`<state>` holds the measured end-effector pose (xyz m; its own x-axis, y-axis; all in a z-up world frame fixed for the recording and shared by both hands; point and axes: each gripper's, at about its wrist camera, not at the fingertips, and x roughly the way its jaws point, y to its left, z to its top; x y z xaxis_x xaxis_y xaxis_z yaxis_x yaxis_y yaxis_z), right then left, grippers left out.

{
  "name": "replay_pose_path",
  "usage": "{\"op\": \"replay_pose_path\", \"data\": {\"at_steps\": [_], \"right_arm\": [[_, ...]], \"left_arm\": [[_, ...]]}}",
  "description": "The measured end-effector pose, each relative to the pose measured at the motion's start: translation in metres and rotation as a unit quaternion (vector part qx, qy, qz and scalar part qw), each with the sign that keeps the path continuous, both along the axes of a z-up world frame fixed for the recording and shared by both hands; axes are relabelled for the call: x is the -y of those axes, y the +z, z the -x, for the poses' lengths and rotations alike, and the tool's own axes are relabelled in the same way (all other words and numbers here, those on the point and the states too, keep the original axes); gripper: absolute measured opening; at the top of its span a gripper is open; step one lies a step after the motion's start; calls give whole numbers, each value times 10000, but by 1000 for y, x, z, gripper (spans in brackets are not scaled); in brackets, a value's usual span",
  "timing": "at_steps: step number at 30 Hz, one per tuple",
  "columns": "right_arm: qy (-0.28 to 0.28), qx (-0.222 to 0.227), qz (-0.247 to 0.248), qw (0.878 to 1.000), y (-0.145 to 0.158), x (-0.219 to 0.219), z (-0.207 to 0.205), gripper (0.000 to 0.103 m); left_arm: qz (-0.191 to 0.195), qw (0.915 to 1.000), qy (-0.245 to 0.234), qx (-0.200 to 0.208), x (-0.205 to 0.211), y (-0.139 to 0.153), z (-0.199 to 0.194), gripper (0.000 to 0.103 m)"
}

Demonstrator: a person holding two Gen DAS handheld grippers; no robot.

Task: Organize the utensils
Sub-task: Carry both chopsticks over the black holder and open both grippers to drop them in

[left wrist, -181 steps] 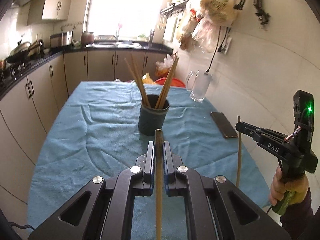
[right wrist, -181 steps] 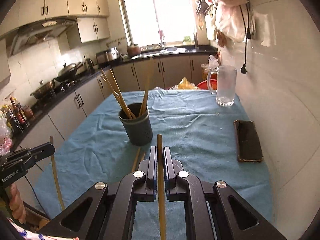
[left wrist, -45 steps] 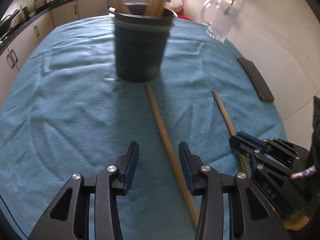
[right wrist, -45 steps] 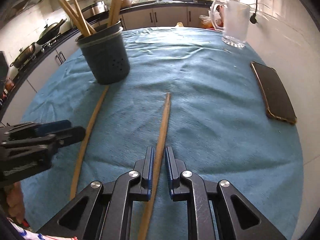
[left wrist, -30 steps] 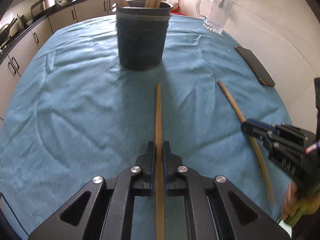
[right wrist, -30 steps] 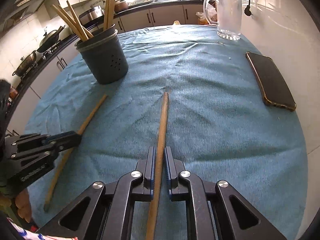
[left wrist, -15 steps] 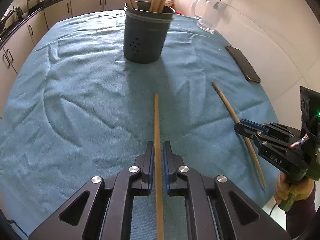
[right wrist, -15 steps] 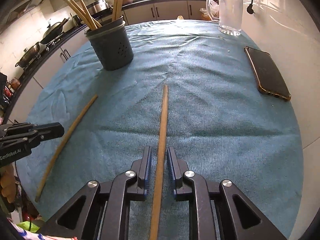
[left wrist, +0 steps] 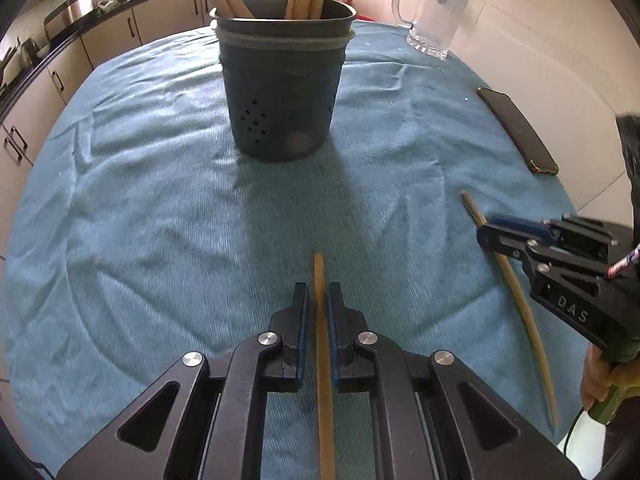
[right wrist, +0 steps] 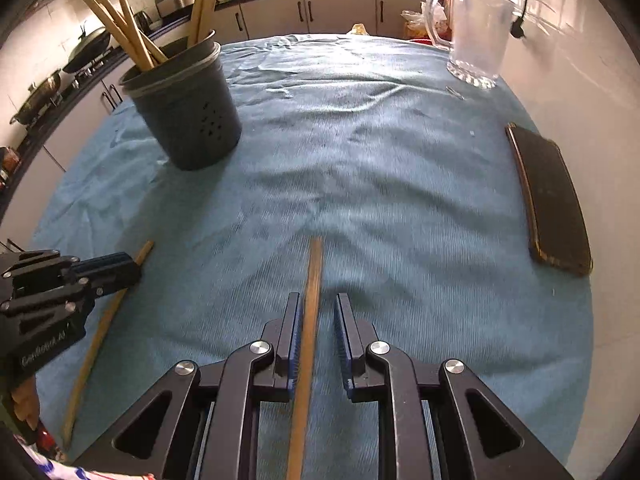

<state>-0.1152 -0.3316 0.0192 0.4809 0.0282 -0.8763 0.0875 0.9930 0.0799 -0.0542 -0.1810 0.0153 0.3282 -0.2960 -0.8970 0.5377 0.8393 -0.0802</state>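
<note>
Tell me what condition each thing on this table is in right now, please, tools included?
Left tool: narrow gap, chopstick between its fingers, grip unclear.
Right tool: open, its chopstick lying loose on the cloth.
Utensil holder: upright, chopsticks standing in it.
Glass mug: upright, looks empty.
Phone: lying flat, screen dark.
Blue cloth: spread over the table, wrinkled.

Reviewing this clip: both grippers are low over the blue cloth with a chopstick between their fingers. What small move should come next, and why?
Probably close the right gripper before lifting. Its jaws stand visibly apart around its chopstick, with a gap on the right side. The left gripper already looks nearly clamped on its chopstick. The utensil holder stands ahead with more chopsticks in it.
</note>
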Motion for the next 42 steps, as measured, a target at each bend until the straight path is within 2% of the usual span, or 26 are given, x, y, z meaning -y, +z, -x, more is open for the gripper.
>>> {"op": "replay_pose_path", "data": {"at_steps": [7,10,14,20,24,30,35,42], "right_arm": [[13,-5,302,9995,-1,-11,-26,15],[-56,69,313,9995,-1,-13,-26,8],[-158,219,60,9996,4,-10,-19,7],[-249,918,-314,9950,44,-2,6,7],[-298,1396,-427,9888,75,-2,29,7],[-281,1957,-454,9792,114,-13,60,7],[-234,2276,-413,9726,136,-23,80,8],[-193,2513,-378,9670,155,-29,98,8]], "left_arm": [[2,9999,-19,125,6,-1,-7,8],[62,9999,7,150,7,-1,-8,8],[200,9996,138,107,-4,3,-7,5],[703,9953,334,570,-33,46,13,5],[1106,9884,408,961,-54,86,36,5],[1580,9758,478,1432,-80,132,69,5],[1786,9671,504,1741,-89,153,94,5],[2033,9591,466,1912,-97,172,115,5]]}}
